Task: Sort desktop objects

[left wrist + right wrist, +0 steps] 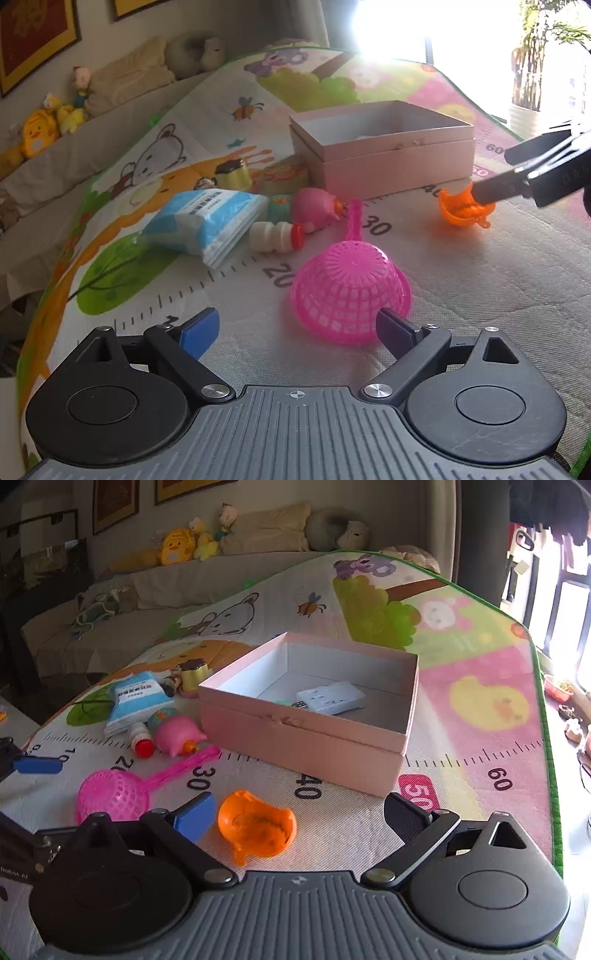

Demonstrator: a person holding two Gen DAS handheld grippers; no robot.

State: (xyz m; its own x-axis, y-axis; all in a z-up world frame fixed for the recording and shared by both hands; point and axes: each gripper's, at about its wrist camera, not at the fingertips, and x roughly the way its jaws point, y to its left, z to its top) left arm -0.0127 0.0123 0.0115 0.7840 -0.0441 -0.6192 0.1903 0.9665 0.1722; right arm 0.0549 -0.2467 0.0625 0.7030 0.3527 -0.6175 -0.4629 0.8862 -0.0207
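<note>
Right wrist view shows a room with framed pictures, a sofa (155,579) lined with plush toys, then a cartoon play mat (480,686) over the worktop. On it sits an open pink box (295,738). Both tools gape, gripping nothing: right tool (299,818) around an orange toy (256,829), left tool (295,332) by a pink strainer (347,291).

Grey sofa (207,572) runs along the back wall, plush toys (181,546) and cushions (266,528) on top. Framed pictures (114,502) hang above the sofa. Bright window (391,29) right of the sofa, potted plant (543,55) beside it.
</note>
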